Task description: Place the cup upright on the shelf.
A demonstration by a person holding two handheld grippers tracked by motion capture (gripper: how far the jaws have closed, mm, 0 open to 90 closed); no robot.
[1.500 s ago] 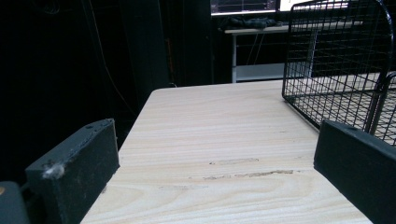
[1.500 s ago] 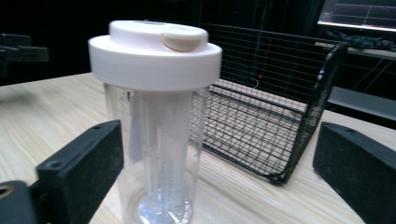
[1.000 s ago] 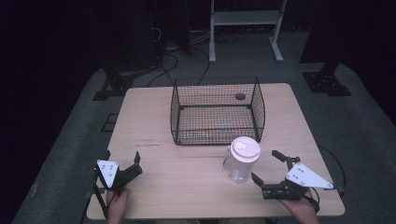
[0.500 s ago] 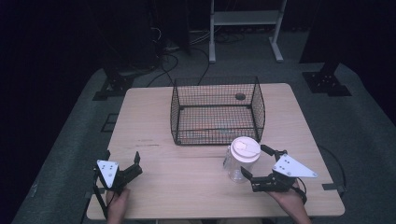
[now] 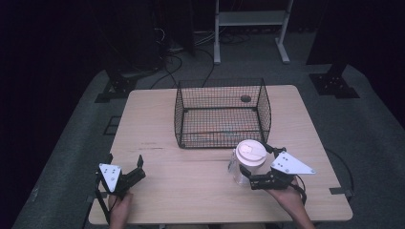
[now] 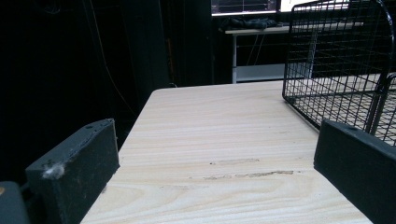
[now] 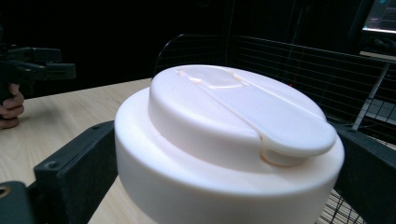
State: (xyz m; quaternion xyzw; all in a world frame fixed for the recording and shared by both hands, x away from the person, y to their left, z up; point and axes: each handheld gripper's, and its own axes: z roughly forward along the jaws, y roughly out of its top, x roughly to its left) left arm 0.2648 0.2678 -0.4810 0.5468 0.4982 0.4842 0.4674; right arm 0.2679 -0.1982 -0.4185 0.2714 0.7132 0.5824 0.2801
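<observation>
cup (image 5: 247,162) stands upright, lid up; right gripper (image 5: 258,168) fingers spread wide around it at 3 o'clock; left gripper (image 5: 125,168) fingers gape empty.

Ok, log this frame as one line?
right gripper: open, fingers either side of white-lidded clear plastic cup | left gripper: open, idle | black wire basket: behind cup

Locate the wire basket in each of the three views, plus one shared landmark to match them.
High view: wire basket stands at table centre, toward the far edge, just beyond the white-lidded cup.
Left gripper view: upper right corner, past the wooden tabletop.
Right gripper view: behind the cup's lid, its mesh running across the right background.
Shared landmark: the tabletop the basket stands on.
</observation>
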